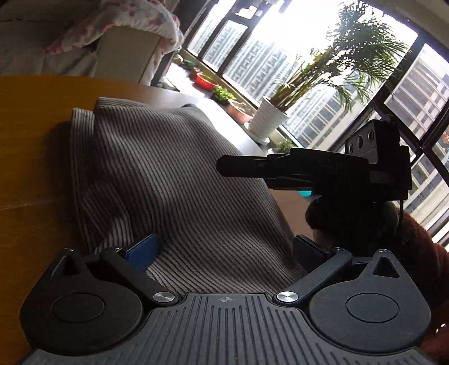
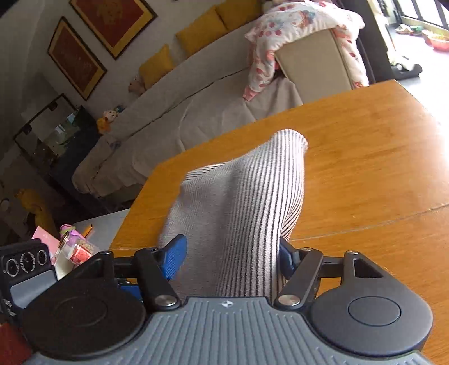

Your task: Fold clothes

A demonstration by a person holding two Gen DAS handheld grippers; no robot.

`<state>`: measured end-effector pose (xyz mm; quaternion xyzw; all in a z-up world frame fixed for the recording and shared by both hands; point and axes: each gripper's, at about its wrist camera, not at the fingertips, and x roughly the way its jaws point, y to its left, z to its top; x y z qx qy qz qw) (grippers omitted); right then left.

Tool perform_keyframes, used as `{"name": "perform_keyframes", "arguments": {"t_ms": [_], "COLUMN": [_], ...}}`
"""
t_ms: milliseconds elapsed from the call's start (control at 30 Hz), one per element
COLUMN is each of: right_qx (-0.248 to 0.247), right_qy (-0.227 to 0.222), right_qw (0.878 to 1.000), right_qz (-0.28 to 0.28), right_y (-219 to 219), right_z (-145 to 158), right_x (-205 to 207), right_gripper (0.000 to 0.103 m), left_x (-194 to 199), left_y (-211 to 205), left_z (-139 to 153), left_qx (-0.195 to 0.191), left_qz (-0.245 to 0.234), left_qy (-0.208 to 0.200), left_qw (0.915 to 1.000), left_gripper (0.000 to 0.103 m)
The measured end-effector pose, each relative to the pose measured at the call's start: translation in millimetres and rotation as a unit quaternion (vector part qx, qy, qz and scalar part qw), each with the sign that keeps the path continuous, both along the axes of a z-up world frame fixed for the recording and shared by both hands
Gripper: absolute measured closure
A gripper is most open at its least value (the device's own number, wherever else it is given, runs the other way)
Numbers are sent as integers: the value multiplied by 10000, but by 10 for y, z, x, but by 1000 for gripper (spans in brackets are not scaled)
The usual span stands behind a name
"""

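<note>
A grey garment with thin dark stripes lies heaped on the orange wooden table. My left gripper is open, its blue pads far apart. The cloth fills the gap between them and laps over the left pad. My right gripper is shut on a thick bunch of the same garment, and a rounded end of cloth sticks out ahead of it above the table. In the left wrist view the right gripper reaches in from the right over the cloth, held by a hand in a dark brown sleeve.
A sofa with yellow cushions and a floral blanket stands beyond the table. Potted plants line a window sill on the far side. A low side table with a jar and small items sits at the left.
</note>
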<state>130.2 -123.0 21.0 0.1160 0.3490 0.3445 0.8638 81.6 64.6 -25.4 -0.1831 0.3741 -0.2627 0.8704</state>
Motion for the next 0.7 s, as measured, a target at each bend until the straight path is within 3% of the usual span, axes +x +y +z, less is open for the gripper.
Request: {"name": "perform_keyframes", "arguments": {"t_ms": [67,133,167,200,267,467,567,633,700], "right_qx": [169,-319,-805,-1242,-1282,-1518,-2285,-2591,-2674], "right_qy": [90,103,48,-6,-96,-693,-815,-966,-1127], "right_qw": [9998,9994,9963,9912,9907,9853,9691,9601,9567], "right_qz": [107,-106,-294,-456,-447,-359,-435,-425,-247], "right_y": [45,84,100,114,84,32,-9,-50,-73], "right_z": [14,-2,-80,-157,-234,-24,-134,-218,-111], "right_x": [37,43,59,74,57,-221,-318,-398,-556], "right_gripper": [41,51,57,52,44,43,37,33,33], "left_x": [-5,-13,-14,-13,-32,-86,-114,-124,-186], "left_y": [26,52,53,49,38,36,25,-3,-48], "left_z": [-10,-21,-22,-21,-20,-12,-12,-5,46], "left_qx": [-36,-91,-83,-68,-1,72,99,194,445], "left_qz": [0,-14,-26,-40,-58,-21,25,45,124], "left_qy": [0,-3,-12,-24,-61,-107,-136,-156,-205], "left_qw": [10000,10000,10000,10000,10000,9999,9999,9997,9987], "left_gripper": [0,0,0,0,0,0,0,0,0]}}
